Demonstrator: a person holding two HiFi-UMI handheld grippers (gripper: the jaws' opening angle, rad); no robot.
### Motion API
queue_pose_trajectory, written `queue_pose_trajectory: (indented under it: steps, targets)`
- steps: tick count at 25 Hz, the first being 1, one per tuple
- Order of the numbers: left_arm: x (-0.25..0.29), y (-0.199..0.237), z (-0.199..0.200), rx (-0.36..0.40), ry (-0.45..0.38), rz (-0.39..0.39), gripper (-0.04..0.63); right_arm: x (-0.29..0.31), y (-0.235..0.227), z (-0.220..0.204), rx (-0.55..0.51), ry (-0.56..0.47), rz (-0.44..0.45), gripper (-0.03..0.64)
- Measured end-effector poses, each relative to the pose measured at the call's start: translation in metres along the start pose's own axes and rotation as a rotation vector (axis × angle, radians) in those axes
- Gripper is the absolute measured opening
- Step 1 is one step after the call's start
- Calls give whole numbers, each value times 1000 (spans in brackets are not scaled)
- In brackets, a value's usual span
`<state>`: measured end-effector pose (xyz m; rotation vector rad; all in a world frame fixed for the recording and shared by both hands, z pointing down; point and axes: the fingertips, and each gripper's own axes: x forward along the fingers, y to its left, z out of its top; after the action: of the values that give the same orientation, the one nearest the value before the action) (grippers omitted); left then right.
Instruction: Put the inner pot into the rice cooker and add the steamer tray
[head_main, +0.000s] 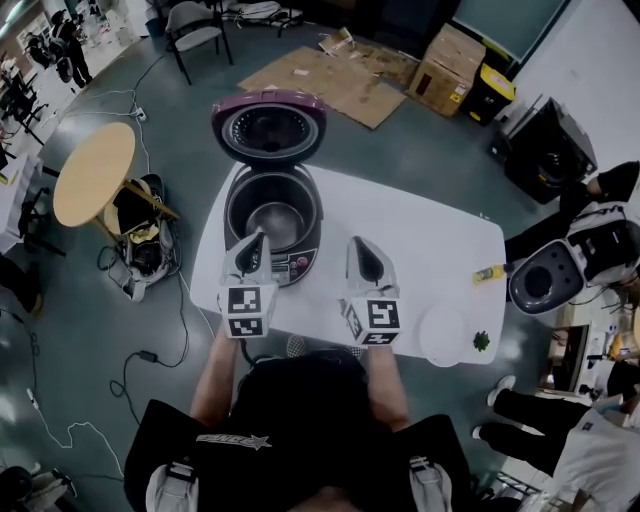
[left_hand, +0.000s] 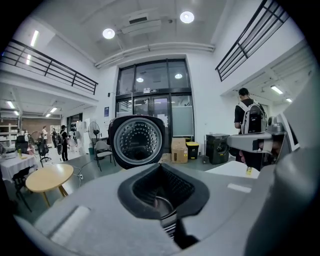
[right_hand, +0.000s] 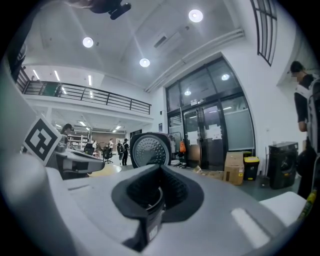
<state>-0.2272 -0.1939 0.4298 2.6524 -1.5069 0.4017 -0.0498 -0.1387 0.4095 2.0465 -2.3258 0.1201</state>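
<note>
On the white table (head_main: 430, 235) straight ahead of me stands the rice cooker (head_main: 272, 215), its lid (head_main: 268, 127) thrown fully back so the bowl is open from above. That is why I read the first half of the job as done: a bare metal lining with a bright round floor sits down inside the body, and I take that to be the inner pot (head_main: 276, 222), seated level with its rim just under the cooker's collar.

I hold the left gripper (head_main: 254, 240) and the right gripper (head_main: 360, 246) side by side just in front of the cooker, close to its front but not touching it. Both have their jaws pressed together with nothing in them. Each gripper view shows only the ribbed dark pads meeting, with a sliver of the pot's metal rim in the gap below. The lid's underside shows there as a dimpled, shiny disc in a dark ring.

To my right, near the table's front edge and well apart from the cooker, lies a pale, flat, round piece (head_main: 443, 336). It looks like smooth plastic, and I judge it to be the steamer tray, though too little detail shows to be sure. With both jaws empty, fetching it is the step I judge comes next
</note>
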Motion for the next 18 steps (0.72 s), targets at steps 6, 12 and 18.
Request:
queue_pose_trajectory:
  steps: [6,12,18]
  targets:
    - [2,-13,4,11,-10,-40,9,-14,-12,1,1,-8,-51,6]
    - [11,-46,15,42,-25,-113,9,-38,-38,2,6,-16,-125,5]
    - [29,-92,22,62,-18,-205,9,-68,-79,1,9,-12,-220,5]
